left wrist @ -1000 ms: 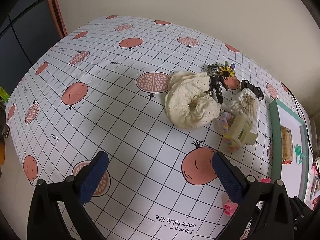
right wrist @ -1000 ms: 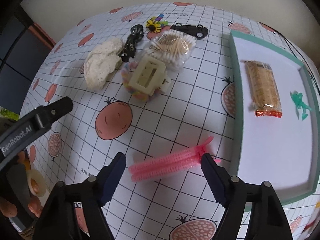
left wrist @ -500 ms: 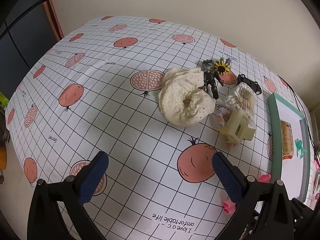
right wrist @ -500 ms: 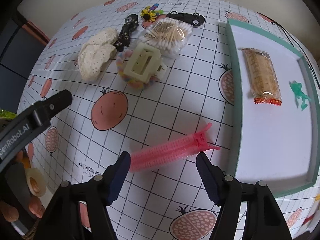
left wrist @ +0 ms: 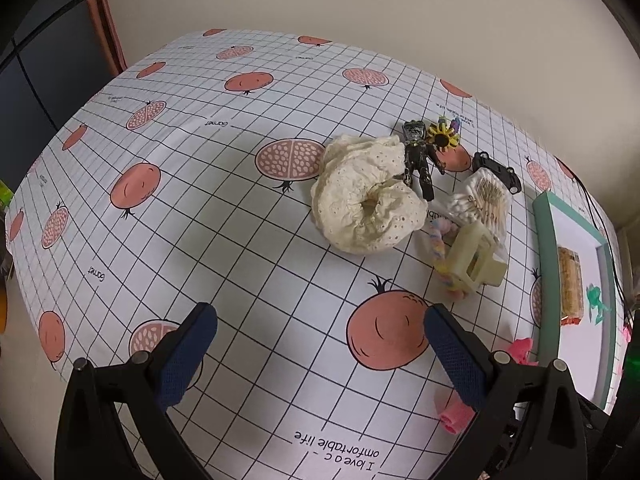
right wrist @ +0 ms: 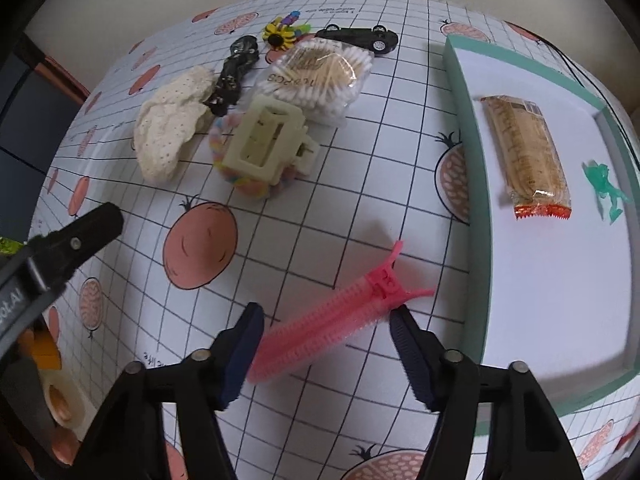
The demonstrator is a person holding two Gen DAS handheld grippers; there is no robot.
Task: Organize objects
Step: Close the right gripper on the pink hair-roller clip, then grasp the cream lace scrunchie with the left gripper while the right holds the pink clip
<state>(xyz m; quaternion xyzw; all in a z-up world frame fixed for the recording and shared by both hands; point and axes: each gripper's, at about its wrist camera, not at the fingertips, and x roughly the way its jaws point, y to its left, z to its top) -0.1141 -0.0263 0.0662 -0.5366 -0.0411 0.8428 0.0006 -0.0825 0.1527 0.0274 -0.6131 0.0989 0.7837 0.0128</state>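
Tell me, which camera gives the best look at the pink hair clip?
The right wrist view: the pink hair clip lies whole between the open right gripper. The left wrist view shows only bits of it behind a finger of the left gripper.

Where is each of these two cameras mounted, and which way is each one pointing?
Left wrist view: sits on the left hand-held gripper, looking forward and down across the tablecloth at the cream scrunchie; its two open blue-padded fingers show.
Right wrist view: sits on the right hand-held gripper, looking down at the pink hair clip lying between its open fingers, beside the green-rimmed tray; the left hand-held gripper shows at its left edge.
Both share: scrunchie, cream claw clip, cotton swabs, toy car, tray.
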